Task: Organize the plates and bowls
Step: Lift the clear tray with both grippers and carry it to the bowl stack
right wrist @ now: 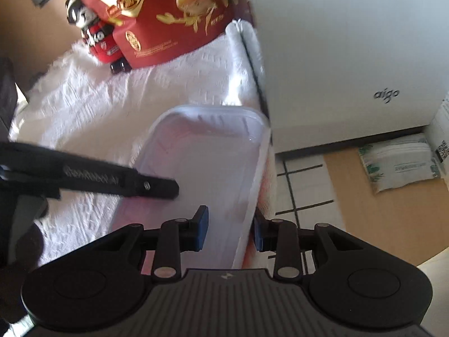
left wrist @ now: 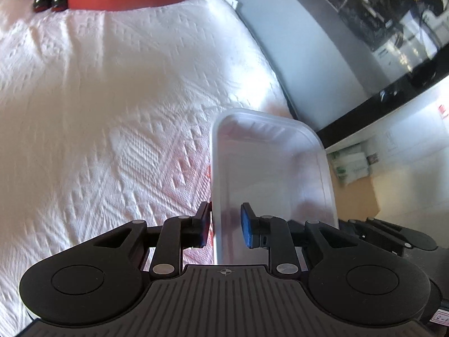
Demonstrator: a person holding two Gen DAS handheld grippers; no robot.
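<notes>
Clear plastic tray (left wrist: 269,168), rectangular with rounded corners, sits at the right edge of the white embossed tablecloth (left wrist: 112,112), long axis running away from both cameras.

Left gripper (left wrist: 226,226): fingers straddle the tray's near left wall. Left pad outside the wall and against it; right blue pad (left wrist: 247,227) inside the tray, a visible gap between it and the wall. Fingers partly spread, not pinching.

Right gripper (right wrist: 231,229): straddles the tray's (right wrist: 207,163) right wall. Left pad inside the tray, right pad outside by the cloth's edge. Gap shows on both sides of the wall; fingers spread, no grip.

From the right wrist view, the left gripper's finger (right wrist: 151,186) reaches in from the left, over the tray's left rim.

At the far end of the cloth: red snack bag (right wrist: 157,22) and a small red-and-black figurine (right wrist: 95,36) beside it. White box (right wrist: 350,56) marked "aigo" stands just right of the tray.
</notes>
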